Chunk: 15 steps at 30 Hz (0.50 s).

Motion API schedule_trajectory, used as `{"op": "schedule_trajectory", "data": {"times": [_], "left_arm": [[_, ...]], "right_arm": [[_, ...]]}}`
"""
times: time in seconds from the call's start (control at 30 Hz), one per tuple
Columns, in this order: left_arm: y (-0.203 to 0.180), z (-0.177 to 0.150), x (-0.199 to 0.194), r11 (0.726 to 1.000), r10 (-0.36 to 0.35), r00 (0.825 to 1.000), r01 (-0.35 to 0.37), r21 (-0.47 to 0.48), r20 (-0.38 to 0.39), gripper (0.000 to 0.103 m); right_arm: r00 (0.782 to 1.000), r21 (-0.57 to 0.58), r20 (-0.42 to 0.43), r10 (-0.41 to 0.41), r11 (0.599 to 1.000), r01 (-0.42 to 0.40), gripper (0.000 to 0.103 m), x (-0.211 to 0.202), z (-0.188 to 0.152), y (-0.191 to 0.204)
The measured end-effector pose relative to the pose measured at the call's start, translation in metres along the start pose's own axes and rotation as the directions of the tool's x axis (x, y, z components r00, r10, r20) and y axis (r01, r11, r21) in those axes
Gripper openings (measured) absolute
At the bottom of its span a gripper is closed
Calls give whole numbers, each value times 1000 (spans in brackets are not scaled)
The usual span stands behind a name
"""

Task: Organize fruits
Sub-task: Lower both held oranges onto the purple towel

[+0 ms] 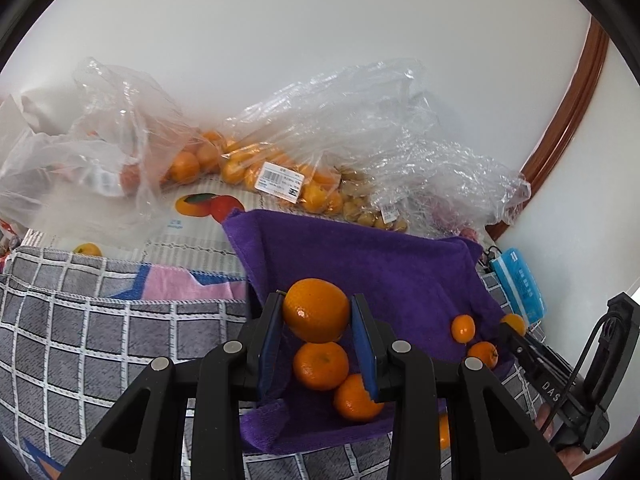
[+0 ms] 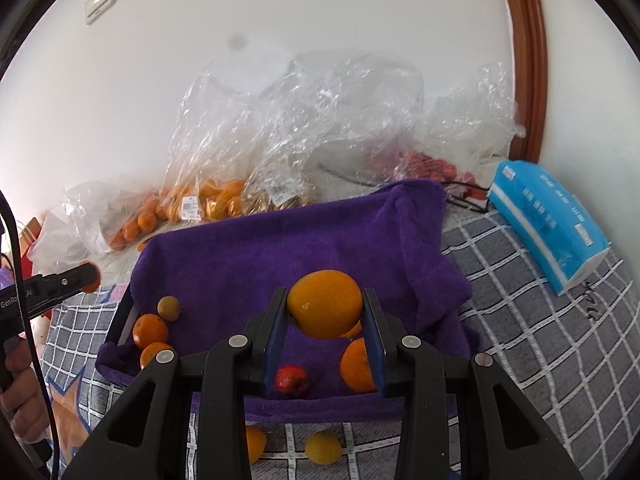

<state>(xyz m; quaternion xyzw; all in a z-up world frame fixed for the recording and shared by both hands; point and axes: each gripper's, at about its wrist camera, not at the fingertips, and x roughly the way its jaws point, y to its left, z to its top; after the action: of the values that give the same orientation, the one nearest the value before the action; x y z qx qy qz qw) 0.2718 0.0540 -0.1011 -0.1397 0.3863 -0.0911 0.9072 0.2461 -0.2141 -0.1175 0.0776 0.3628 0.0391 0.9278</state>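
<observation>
My left gripper is shut on an orange tangerine and holds it above a purple towel. Two more tangerines lie on the towel just below it, and small ones lie to the right. My right gripper is shut on a larger orange above the same purple towel. Below it lie a red fruit and another orange. Tangerines and a small brownish fruit lie at the towel's left edge.
Clear plastic bags of oranges and small fruits lie along the wall behind the towel. A blue tissue pack lies at the right on the grey checked cloth. Two yellow fruits lie on the cloth in front.
</observation>
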Motion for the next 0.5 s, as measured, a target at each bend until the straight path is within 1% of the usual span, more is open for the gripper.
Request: {"op": "schedule_trajectory", "data": {"times": [0.17,0.33,0.5], "left_arm": [[-7,-4,10,1000,-1,1000,2,16,-22,32],[-6,-6,18,1000,5,999,-4,22,-40,32],[-6,-8,24,1000,-2,998,3,25,-55,32]], "right_arm": [[998,-44,-53,19,999,-22,36,21,-12,12],[995,-42,-94,26,999,-30,36,40,-18,12],[995,-65,-95,12,998,-19,36,44,-19,17]]}}
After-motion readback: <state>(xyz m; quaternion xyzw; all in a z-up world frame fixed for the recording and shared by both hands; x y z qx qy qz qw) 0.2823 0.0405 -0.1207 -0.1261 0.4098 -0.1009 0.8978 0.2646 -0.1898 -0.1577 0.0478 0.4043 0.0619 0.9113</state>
